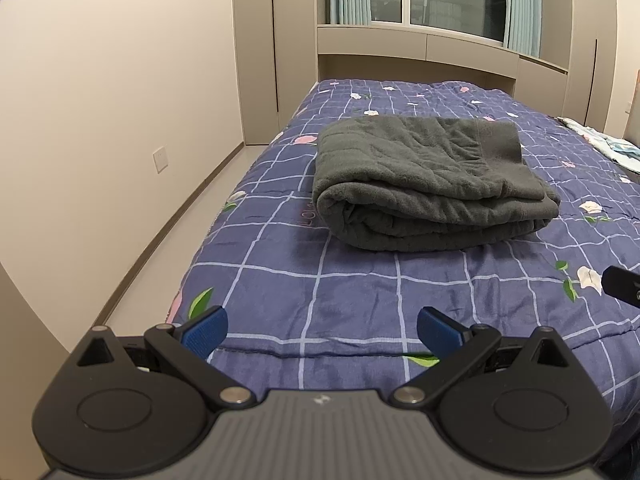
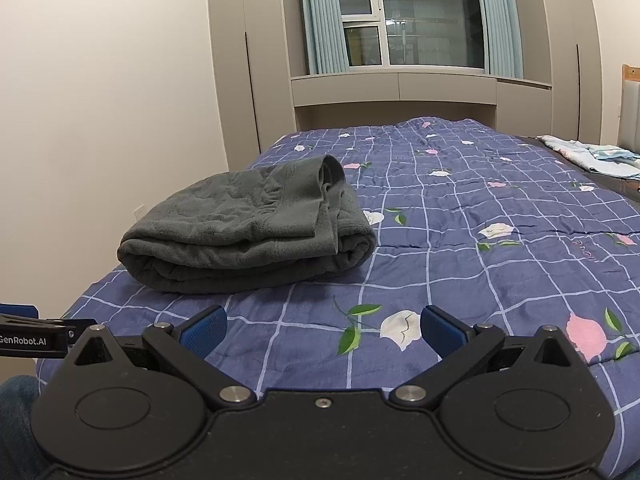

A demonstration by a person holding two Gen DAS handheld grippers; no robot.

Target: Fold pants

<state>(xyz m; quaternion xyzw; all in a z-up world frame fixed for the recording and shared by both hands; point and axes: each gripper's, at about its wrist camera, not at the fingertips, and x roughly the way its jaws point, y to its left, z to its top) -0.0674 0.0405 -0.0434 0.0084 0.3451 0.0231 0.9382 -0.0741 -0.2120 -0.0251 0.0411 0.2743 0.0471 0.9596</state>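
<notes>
A: Left gripper point(image 1: 322, 330), left wrist view: blue pads point(image 1: 206, 330) spread wide, nothing between them, over the near edge of the quilt point(image 1: 360, 292). Right gripper's tip point(image 1: 622, 286) is cut off at the right border.

B: Pants?

A: Pants point(image 1: 432, 180) are a dark grey folded bundle mid-bed, rolled edge facing near, waistband on top far right.

B: Right wrist view?

A: Right gripper point(image 2: 324, 328) jaws wide apart, empty. Pants point(image 2: 252, 228) sit far left of it, well apart. Left gripper point(image 2: 32, 334) is half out of frame. Pale cloth point(image 2: 592, 156) far right, hard to identify.
</notes>
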